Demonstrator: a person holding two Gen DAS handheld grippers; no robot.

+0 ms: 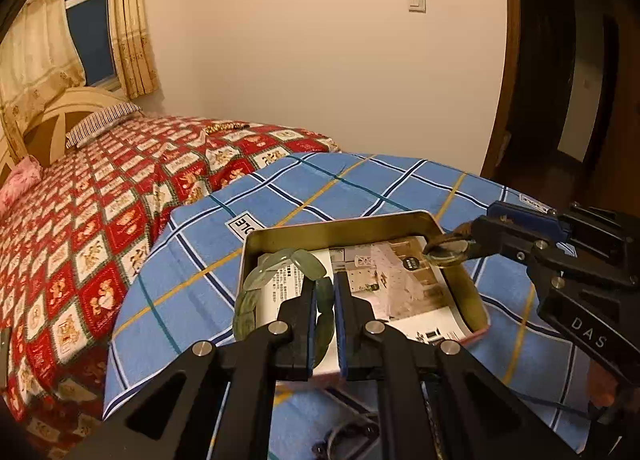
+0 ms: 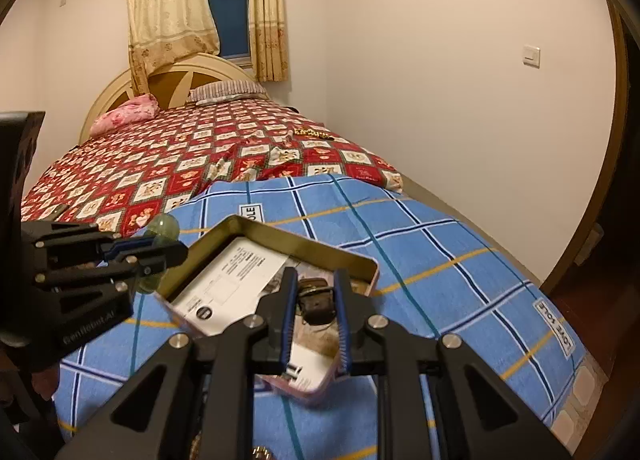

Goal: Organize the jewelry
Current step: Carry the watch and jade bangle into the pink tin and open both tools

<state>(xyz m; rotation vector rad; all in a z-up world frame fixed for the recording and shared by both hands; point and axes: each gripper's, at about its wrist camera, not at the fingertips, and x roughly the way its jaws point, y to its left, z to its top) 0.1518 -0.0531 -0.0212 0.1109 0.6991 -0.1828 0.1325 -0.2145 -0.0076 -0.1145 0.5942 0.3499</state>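
Left gripper (image 1: 325, 300) fingers clamp a green bracelet (image 1: 256, 284), right gripper (image 2: 316, 300) fingers clamp a watch (image 2: 316, 302) over the tin (image 1: 476, 296)

Bedroom w/ bed (image 2: 168, 164), curtained window (image 2: 226, 8), pale walls (image 2: 420, 80).

Your tin (image 1: 460, 280) sits on the towel (image 1: 360, 188) spread over the bed's (image 1: 120, 188) foot, with a leaflet (image 1: 400, 280) lying inside it. Your left tool (image 1: 325, 300) holds a bracelet (image 1: 256, 288) over the tin's left end; your right tool (image 1: 472, 244) holds a watch (image 1: 446, 252) over its far right corner.
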